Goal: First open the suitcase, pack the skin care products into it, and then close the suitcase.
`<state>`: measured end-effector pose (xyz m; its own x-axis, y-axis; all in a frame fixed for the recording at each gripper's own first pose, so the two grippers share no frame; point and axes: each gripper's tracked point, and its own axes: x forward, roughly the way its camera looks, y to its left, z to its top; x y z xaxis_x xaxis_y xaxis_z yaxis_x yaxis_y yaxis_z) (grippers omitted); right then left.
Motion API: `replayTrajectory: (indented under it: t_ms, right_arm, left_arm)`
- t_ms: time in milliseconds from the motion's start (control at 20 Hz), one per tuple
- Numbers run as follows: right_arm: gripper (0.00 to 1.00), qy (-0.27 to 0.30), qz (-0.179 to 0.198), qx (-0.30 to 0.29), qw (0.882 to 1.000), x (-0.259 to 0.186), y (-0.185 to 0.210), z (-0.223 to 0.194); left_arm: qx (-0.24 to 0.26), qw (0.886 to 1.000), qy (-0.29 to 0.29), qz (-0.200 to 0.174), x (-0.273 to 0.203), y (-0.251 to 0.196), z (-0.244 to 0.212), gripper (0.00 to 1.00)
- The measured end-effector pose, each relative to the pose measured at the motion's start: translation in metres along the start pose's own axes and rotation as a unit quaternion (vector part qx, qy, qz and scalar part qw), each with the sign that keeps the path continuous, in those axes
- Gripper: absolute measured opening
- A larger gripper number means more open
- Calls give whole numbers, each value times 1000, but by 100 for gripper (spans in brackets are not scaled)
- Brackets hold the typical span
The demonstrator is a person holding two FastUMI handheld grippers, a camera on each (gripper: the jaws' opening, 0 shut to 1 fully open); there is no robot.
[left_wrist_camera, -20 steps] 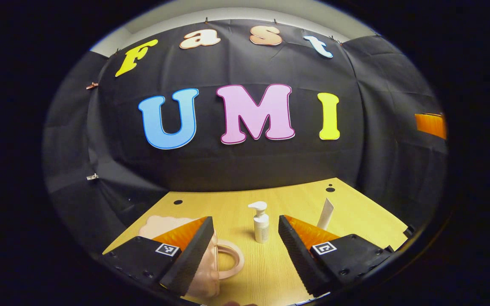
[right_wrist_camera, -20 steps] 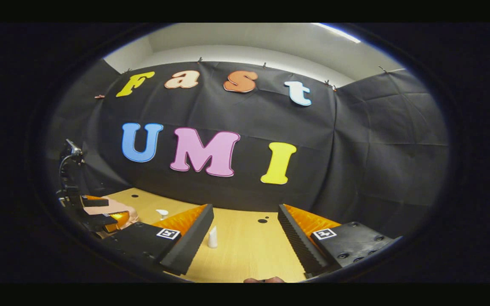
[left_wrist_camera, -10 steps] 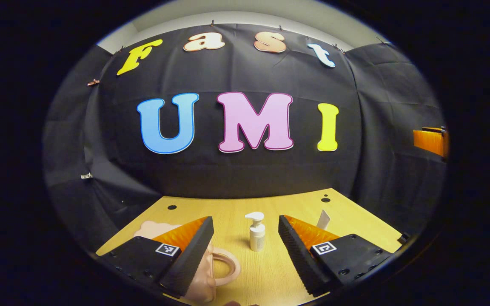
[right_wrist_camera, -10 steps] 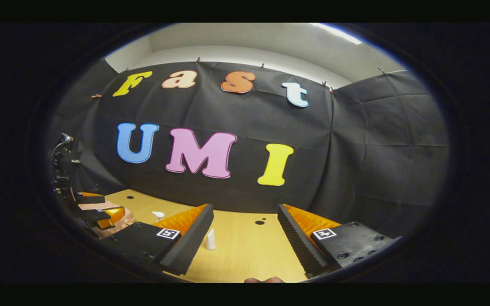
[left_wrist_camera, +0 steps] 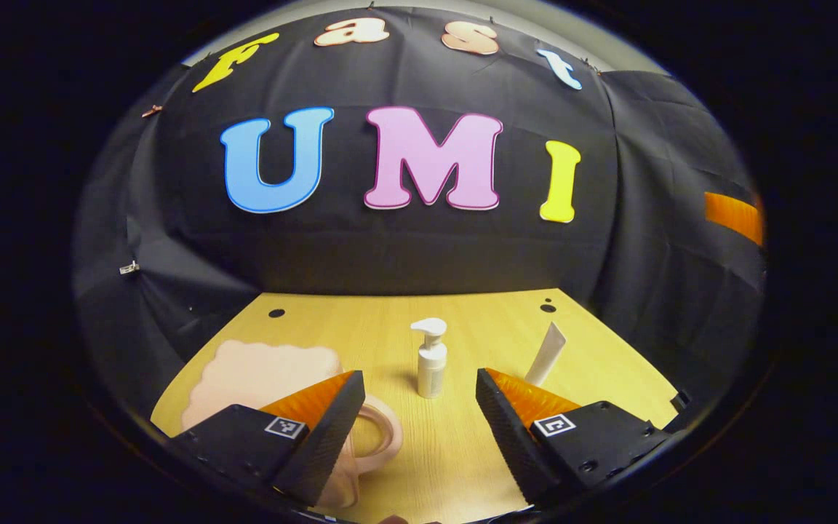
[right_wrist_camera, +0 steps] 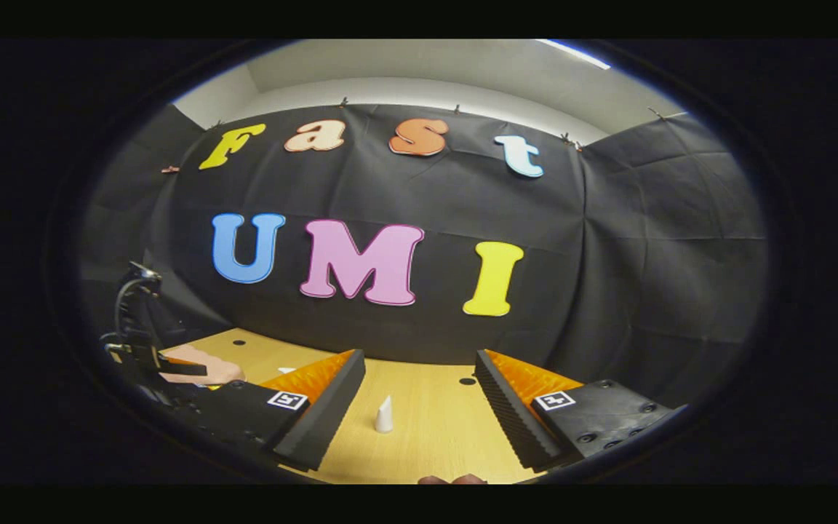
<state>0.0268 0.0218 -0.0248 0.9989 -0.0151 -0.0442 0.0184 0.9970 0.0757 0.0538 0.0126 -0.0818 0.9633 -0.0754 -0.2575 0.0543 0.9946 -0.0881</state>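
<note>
A small pink suitcase (left_wrist_camera: 259,375) with a wavy edge lies flat and closed on the wooden table (left_wrist_camera: 463,466). Its ring handle (left_wrist_camera: 384,435) sticks out toward the right. My left gripper (left_wrist_camera: 419,375) hangs open above the table, its left finger over the suitcase's near corner. Beyond its fingers stand a white pump bottle (left_wrist_camera: 431,360) and, farther right, a white tube (left_wrist_camera: 546,354) on its cap. My right gripper (right_wrist_camera: 419,354) is open above the table (right_wrist_camera: 433,437), with the tube (right_wrist_camera: 384,416) standing ahead between its fingers. The left gripper (right_wrist_camera: 172,367) shows by the suitcase (right_wrist_camera: 204,367).
Black cloth walls close the table at the back and both sides. Small dark holes (left_wrist_camera: 276,313) mark the tabletop near its far corners. A bit of a hand (right_wrist_camera: 452,479) shows at the bottom edge of the right gripper view.
The left gripper view has tipped downward, so more of the suitcase top and table shows. The right gripper view has swung slightly, bringing the tube nearer the middle. Both grippers stay open.
</note>
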Motion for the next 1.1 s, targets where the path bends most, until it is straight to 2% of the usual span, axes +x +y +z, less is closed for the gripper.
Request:
replayTrajectory:
  t_ms: [250,350,500,550,700,800,850,900,1000,1050,1100]
  right_arm:
    - [97,7,23,-5,1000,21,-18,-18]
    - [97,10,18,4,1000,39,-33,-28]
    - [97,46,17,41,998,62,-51,-59]
    - [97,55,17,54,997,69,-56,-67]
    - [97,94,6,78,993,83,-80,-101]
    - [97,114,-8,85,990,86,-95,-116]
    - [97,121,-12,90,989,87,-99,-119]
    - [98,126,-16,94,987,88,-102,-121]
    - [98,134,-24,96,986,93,-107,-122]
    - [98,134,-27,94,986,94,-106,-121]
    - [98,133,-29,92,986,97,-103,-118]
  left_arm:
    - [-28,994,93,43,42,9,-52,98]
    - [-37,988,141,60,58,12,-80,99]
    - [-39,975,196,95,75,21,-110,99]
    - [-32,973,207,98,80,20,-116,98]
    - [35,967,223,117,100,33,-122,97]
    - [35,962,246,112,107,31,-131,92]
    - [24,961,251,113,109,30,-134,77]
    - [14,962,251,106,113,28,-135,66]
    - [15,957,274,98,110,25,-139,19]
    - [17,959,267,94,107,26,-131,14]
    - [18,962,258,84,109,23,-122,13]
